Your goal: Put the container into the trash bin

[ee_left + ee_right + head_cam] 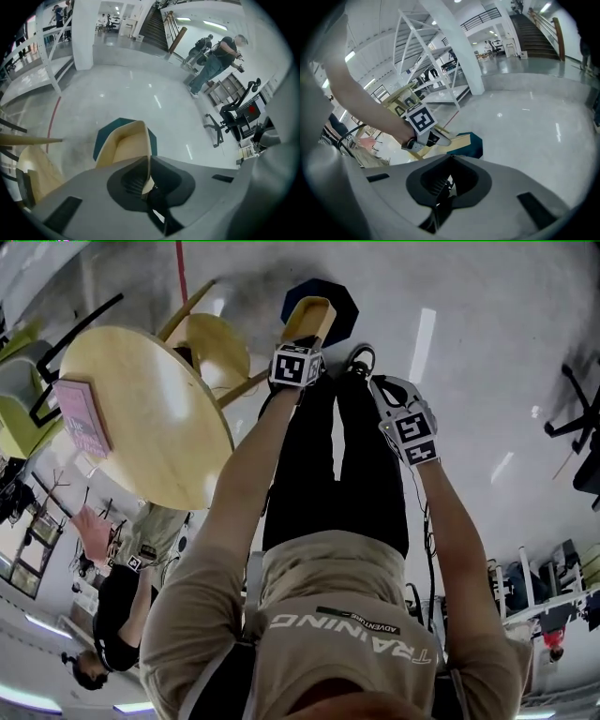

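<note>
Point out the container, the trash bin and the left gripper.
container (124, 146), left gripper view, its inner wall
trash bin (104, 140), left gripper view, its teal side
left gripper (149, 174), left gripper view, between its fingertips

Bright overhead light, reflective glare, fisheye-warped edges

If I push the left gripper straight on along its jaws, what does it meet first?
Clamped on the container wall, the left gripper points at the dark teal trash bin. The container would likely reach that bin first, though depth is unclear.
</note>
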Demonstrator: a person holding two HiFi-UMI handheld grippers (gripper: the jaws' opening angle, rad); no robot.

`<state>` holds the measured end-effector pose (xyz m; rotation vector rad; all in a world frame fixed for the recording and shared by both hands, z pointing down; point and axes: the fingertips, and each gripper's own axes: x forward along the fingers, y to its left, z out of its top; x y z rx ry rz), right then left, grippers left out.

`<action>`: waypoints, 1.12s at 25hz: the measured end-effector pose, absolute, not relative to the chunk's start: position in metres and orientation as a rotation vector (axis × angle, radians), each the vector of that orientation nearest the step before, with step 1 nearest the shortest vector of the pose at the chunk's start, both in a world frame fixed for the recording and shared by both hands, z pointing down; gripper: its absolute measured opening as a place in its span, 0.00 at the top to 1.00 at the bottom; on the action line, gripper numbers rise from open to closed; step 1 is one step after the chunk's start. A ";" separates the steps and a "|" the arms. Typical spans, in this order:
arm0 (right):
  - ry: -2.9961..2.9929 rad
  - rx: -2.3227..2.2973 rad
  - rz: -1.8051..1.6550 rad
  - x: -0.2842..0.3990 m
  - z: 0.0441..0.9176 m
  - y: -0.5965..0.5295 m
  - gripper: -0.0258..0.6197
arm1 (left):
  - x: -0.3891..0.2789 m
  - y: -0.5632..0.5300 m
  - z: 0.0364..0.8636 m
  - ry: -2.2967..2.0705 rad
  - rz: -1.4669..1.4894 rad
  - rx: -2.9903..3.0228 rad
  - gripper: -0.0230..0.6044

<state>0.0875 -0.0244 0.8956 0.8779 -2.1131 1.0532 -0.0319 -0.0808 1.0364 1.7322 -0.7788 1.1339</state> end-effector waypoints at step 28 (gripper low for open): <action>-2.105 0.893 1.077 0.104 0.901 -0.020 0.96 | -0.020 -0.098 1.043 -0.734 1.229 1.737 0.95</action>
